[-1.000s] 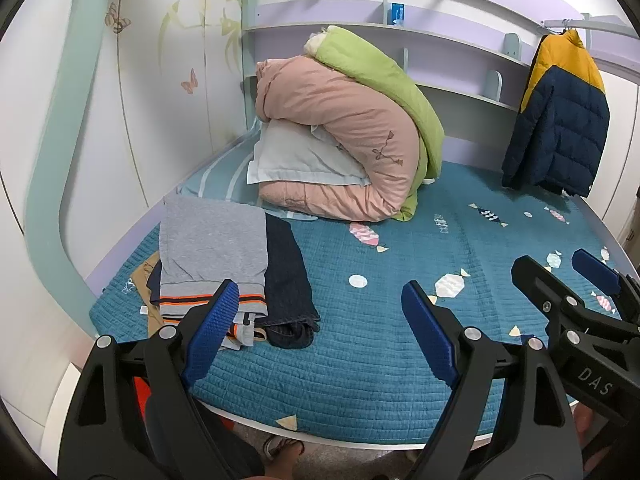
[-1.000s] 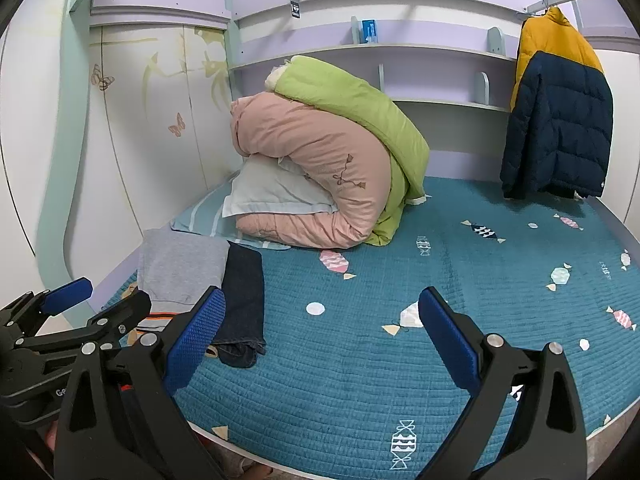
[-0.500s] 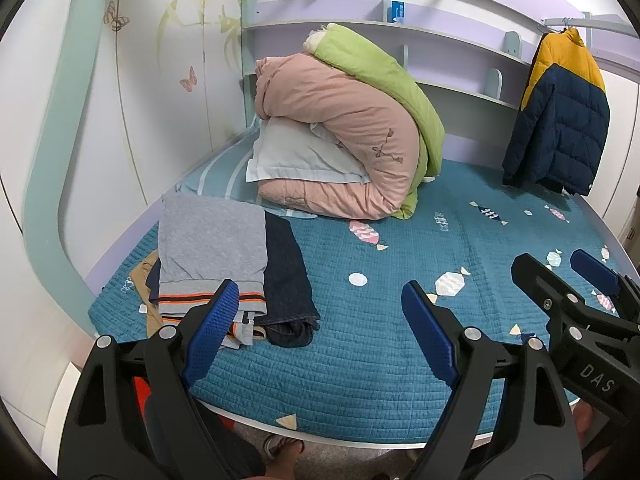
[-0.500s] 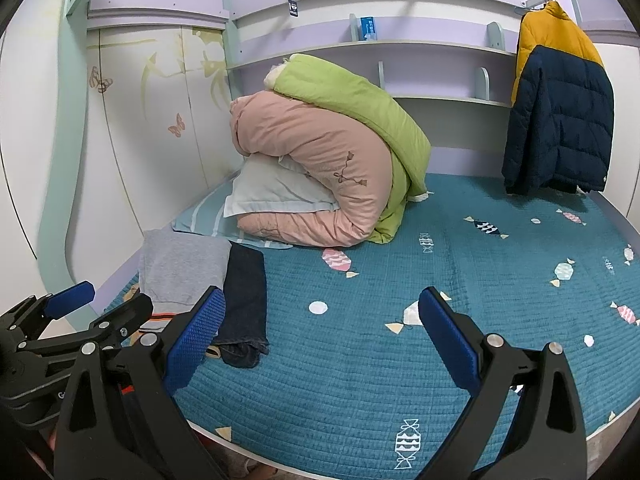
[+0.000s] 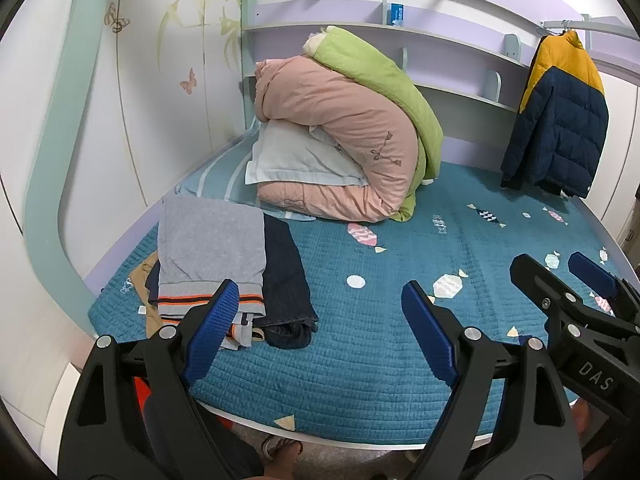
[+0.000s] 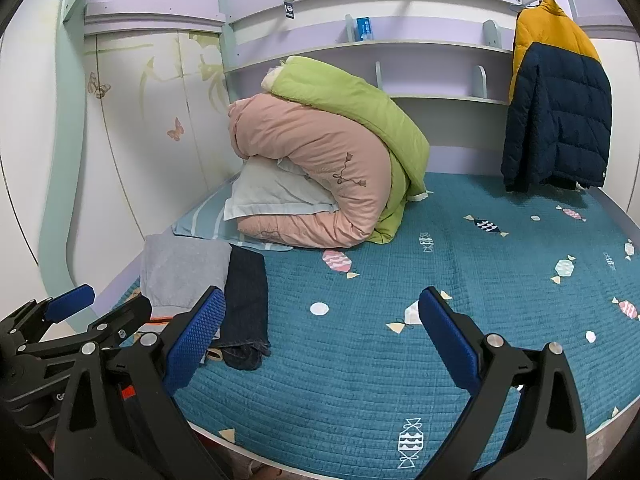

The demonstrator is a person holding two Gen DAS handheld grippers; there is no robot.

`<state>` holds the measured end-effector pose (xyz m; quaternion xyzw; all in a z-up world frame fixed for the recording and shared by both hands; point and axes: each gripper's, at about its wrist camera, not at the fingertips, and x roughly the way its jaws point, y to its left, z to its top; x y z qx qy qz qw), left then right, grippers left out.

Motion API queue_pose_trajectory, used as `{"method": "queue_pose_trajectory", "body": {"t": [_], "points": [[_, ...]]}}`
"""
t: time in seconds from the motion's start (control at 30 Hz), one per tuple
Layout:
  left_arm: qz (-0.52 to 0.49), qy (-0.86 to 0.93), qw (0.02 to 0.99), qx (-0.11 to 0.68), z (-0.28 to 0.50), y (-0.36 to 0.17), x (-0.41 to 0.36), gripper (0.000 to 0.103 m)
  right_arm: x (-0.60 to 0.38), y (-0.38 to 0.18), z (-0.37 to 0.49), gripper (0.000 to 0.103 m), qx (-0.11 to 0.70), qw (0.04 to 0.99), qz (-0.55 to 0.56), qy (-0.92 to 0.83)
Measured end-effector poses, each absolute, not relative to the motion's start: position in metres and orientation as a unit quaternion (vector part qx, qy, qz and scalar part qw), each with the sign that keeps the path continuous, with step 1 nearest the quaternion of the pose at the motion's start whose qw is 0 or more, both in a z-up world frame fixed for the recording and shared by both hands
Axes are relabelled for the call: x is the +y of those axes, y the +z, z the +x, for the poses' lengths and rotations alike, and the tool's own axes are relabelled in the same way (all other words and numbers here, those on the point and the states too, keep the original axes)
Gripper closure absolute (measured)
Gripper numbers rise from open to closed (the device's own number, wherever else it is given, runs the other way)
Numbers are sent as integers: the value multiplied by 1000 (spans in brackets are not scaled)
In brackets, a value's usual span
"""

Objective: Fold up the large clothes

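Both grippers held wide apart and empty above the near edge of the bed.

The left gripper (image 5: 316,316) and right gripper (image 6: 320,324) are spread over the blue quilt (image 5: 360,340). Folded clothes (image 5: 212,248) are stacked at the near left, their length running toward the pink duvet (image 5: 340,136). A jacket (image 5: 556,120) is hung far right.

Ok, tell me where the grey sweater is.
The grey sweater lies folded on top of the clothes pile at the bed's near left corner, beside the dark jeans and in front of the pink quilt.
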<state>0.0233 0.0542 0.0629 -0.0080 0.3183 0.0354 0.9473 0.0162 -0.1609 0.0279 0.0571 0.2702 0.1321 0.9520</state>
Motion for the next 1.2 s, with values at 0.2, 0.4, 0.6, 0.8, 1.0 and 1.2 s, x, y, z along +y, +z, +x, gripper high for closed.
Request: {"method": "queue_pose_trajectory", "body": {"t": [0.2, 0.4, 0.6, 0.8, 1.0, 1.2], "points": [[-9, 35, 947, 318, 24, 64, 53, 19, -161, 28, 15, 9, 268, 952, 61, 132], [-9, 36, 948, 317, 23, 65, 52, 19, -160, 28, 14, 9, 268, 952, 62, 133], [-10, 39, 948, 316, 22, 67, 51, 19, -156, 28, 13, 9, 269, 952, 62, 135], [-10, 39, 948, 317, 22, 67, 52, 19, -155, 28, 13, 9, 269, 952, 63, 134], [-11, 39, 948, 317, 22, 67, 52, 19, -155, 28, 13, 9, 270, 952, 62, 133], [-12, 40, 947, 317, 21, 67, 52, 19, -154, 29, 13, 9, 269, 952, 63, 133]]}}
